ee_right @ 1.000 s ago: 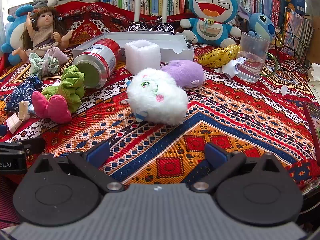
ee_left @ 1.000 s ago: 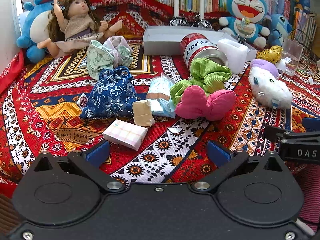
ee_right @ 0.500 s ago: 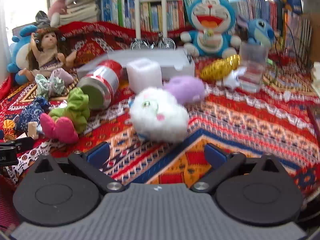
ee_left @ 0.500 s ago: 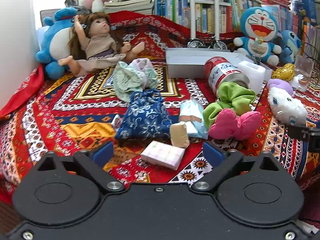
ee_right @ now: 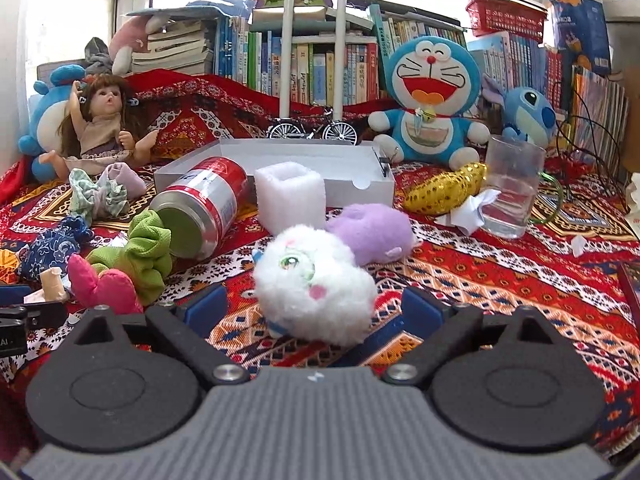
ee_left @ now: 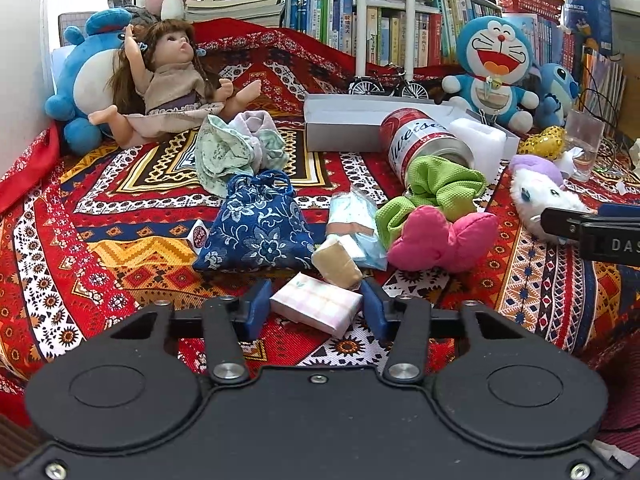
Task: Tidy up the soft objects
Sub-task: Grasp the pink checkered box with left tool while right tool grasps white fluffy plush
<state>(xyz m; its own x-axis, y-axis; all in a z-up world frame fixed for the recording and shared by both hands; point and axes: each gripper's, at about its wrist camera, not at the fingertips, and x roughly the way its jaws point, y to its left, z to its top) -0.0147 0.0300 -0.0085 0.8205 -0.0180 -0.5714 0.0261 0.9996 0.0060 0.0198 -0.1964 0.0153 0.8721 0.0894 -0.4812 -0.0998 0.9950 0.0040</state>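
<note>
The left gripper's (ee_left: 316, 310) fingers (ee_left: 258, 308) are closing around the pink checked tissue pack (ee_left: 316, 309) on the patterned cloth (ee_left: 120, 280), not yet pressing, and may nudge the tan block (ee_left: 337, 267) touching it, while the right gripper's (ee_right: 314, 312) wide, closing fingers straddle the white plush (ee_right: 314, 286).

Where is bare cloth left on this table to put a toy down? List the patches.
Free: the wide stretch of cloth right of the white plush toy, in front of the glass; also the left side, between the doll and the blue pouch. Crowded: the middle, around the can and the green and pink cloth pieces.
</note>
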